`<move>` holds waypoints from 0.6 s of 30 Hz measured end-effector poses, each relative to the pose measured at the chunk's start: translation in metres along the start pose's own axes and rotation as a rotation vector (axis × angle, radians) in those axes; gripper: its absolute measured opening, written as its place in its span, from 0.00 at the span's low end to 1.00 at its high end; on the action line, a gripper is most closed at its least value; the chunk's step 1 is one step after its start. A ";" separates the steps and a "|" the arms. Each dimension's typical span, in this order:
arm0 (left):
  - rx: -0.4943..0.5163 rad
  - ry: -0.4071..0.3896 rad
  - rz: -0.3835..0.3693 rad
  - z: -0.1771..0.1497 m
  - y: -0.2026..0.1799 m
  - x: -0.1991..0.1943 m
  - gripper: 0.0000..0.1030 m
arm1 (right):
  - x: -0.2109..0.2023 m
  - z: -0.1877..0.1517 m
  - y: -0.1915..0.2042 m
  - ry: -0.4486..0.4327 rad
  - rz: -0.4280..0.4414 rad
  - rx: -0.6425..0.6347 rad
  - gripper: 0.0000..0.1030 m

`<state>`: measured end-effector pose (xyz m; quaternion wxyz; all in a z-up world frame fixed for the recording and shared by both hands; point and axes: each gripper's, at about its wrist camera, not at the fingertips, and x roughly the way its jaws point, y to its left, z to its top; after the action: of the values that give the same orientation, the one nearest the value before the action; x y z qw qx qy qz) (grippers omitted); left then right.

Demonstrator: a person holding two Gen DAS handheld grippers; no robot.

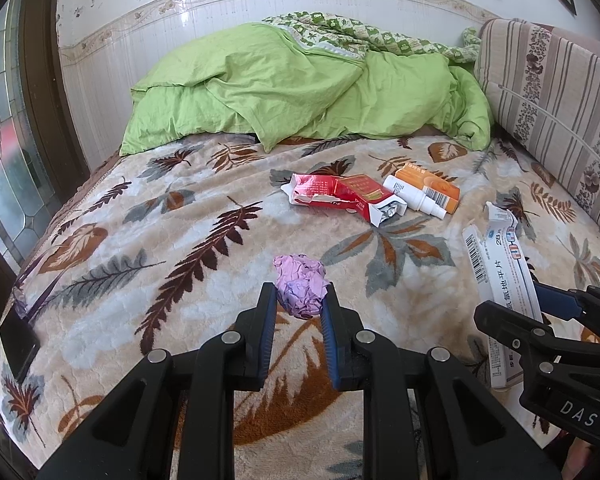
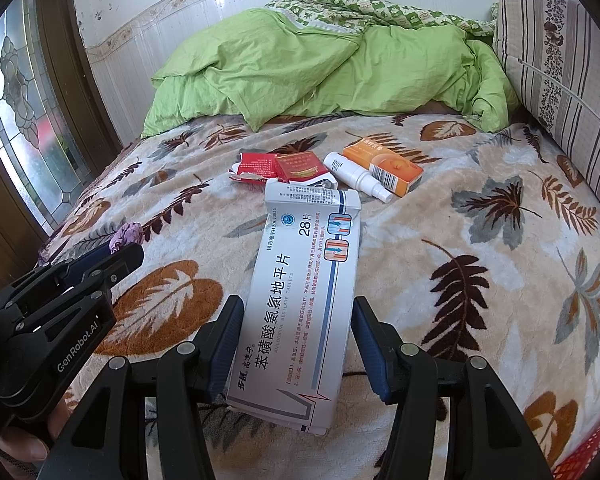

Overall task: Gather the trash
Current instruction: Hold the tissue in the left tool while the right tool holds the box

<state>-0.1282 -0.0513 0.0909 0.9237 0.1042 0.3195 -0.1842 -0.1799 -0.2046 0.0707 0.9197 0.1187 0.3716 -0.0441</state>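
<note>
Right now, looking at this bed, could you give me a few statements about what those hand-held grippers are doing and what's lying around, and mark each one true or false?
1. The left hand-held gripper is closed on a crumpled purple paper ball. True.
2. The right hand-held gripper holds a red packet. False: it holds a white medicine box; the torn red packet lies on the blanket.
3. A white spray bottle lies beside an orange box. True.
4. The green quilt is spread flat over the whole bed. False: it is bunched up at the far end, by the wall.
5. The spray bottle stands upright. False: it lies on its side.
</note>
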 end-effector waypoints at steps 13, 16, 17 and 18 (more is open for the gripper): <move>0.001 0.001 0.001 0.000 0.000 0.000 0.20 | 0.000 0.000 0.000 -0.001 -0.002 0.000 0.57; -0.001 0.000 -0.001 0.000 0.000 0.000 0.20 | 0.000 0.000 0.000 -0.001 -0.002 0.001 0.57; -0.001 0.001 0.000 0.000 0.000 0.001 0.20 | 0.000 0.000 0.001 -0.002 -0.003 0.001 0.57; -0.003 0.002 -0.003 0.000 0.000 0.001 0.20 | 0.000 0.000 0.001 -0.002 -0.002 0.001 0.57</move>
<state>-0.1276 -0.0511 0.0902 0.9232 0.1025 0.3207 -0.1853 -0.1800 -0.2037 0.0711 0.9201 0.1188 0.3706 -0.0455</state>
